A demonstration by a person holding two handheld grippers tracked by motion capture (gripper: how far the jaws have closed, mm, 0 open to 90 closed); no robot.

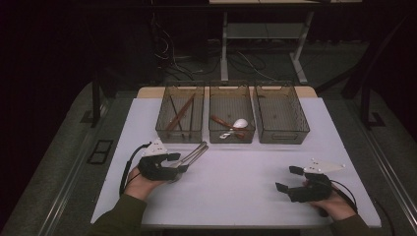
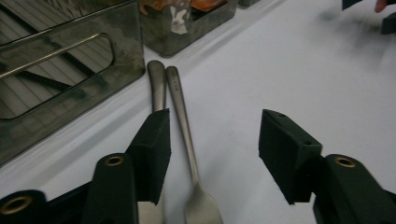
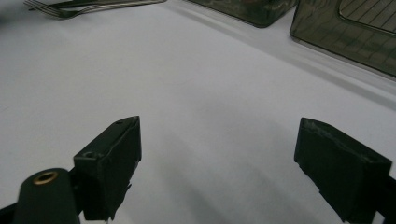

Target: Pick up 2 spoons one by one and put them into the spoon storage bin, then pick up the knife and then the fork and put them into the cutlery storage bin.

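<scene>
Two metal utensils lie side by side on the white counter [image 1: 246, 172], just in front of the left-hand mesh basket [image 1: 180, 132]. In the left gripper view the fork [image 2: 184, 126] runs up between the jaws of the left claw [image 2: 214, 154], its handle end near the basket wall. The second utensil [image 2: 158, 86] passes under the left-hand pad, so its head is hidden. A short stamped mark sits on the fork's handle, too small to read. The fork's tines are cut off at the bottom edge.

The left claw stands about half wide, with the fork between the pads but not pressed; whether a pad touches the second utensil cannot be told. In the high view this claw [image 1: 179, 164] covers the utensils' heads, and only the handles [image 1: 195, 152] stick out.

The right claw [image 3: 219, 163] hovers wide over bare counter, nothing between its pads.

The middle basket [image 1: 231, 132] holds a white spoon [image 1: 240, 123] and wooden-handled pieces, dim and hard to sort out. The right basket [image 1: 281, 132] is partly cut off in the right gripper view.
</scene>
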